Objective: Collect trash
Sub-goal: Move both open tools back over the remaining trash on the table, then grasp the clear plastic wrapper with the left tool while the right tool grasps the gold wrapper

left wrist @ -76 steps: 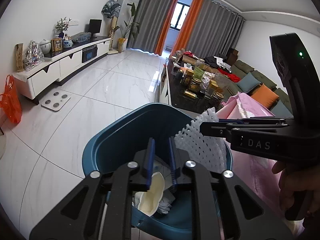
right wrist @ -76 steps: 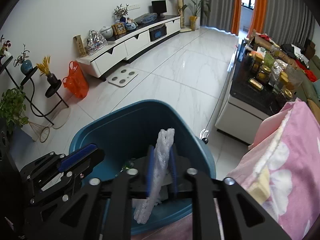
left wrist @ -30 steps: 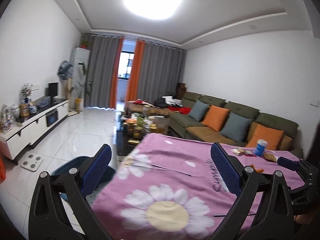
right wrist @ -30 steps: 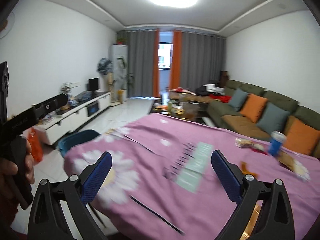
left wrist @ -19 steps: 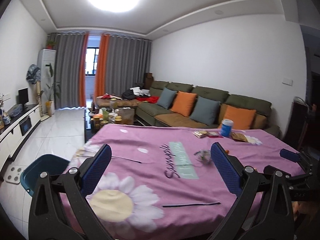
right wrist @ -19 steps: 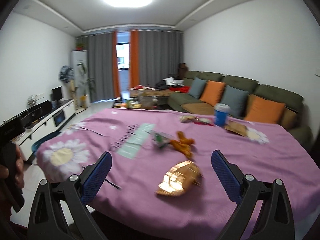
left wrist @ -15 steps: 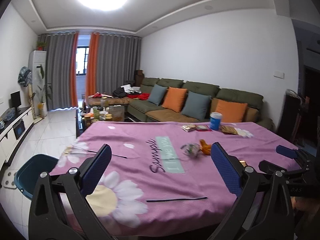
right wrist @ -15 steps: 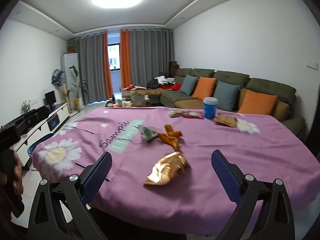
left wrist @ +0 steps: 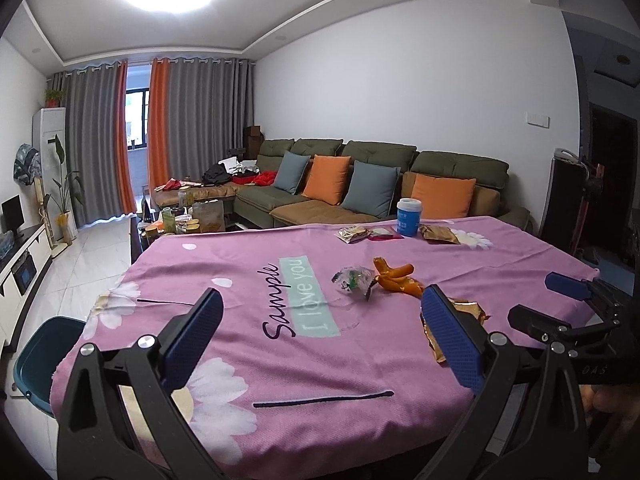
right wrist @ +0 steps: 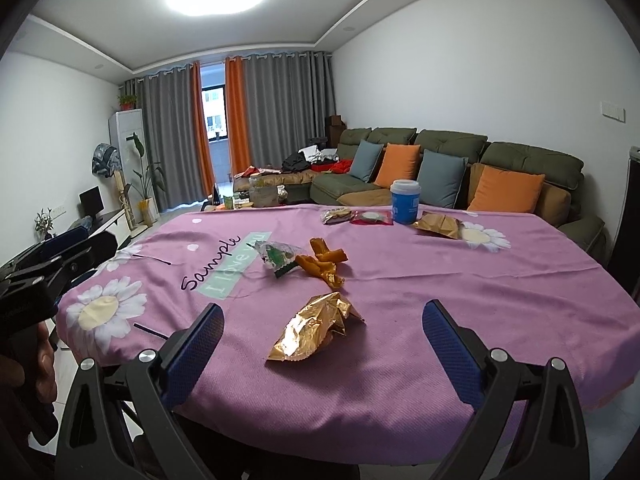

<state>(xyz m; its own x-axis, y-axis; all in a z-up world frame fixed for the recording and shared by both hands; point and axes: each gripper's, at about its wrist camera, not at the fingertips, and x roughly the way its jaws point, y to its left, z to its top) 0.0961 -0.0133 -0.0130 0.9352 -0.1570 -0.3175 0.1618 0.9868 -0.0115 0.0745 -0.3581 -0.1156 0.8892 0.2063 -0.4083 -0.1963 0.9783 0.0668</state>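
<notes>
The gold wrapper [right wrist: 316, 328] lies on the pink table [right wrist: 480, 300], right in front of the right gripper [right wrist: 323, 343] and between its wide, empty jaws; its long side runs from near-left to far-right; the right gripper is the closer one; the left gripper [left wrist: 322, 334] is wide and empty too, with the wrapper off to its right; the wrapper looks shiny, crumpled and light.

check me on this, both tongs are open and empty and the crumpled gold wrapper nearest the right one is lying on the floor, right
Not quite. Both the left tongs and right tongs are open and empty, but the crumpled gold wrapper nearest the right one lies on the purple tablecloth, not on the floor. The right wrist view shows this plainly.
</notes>
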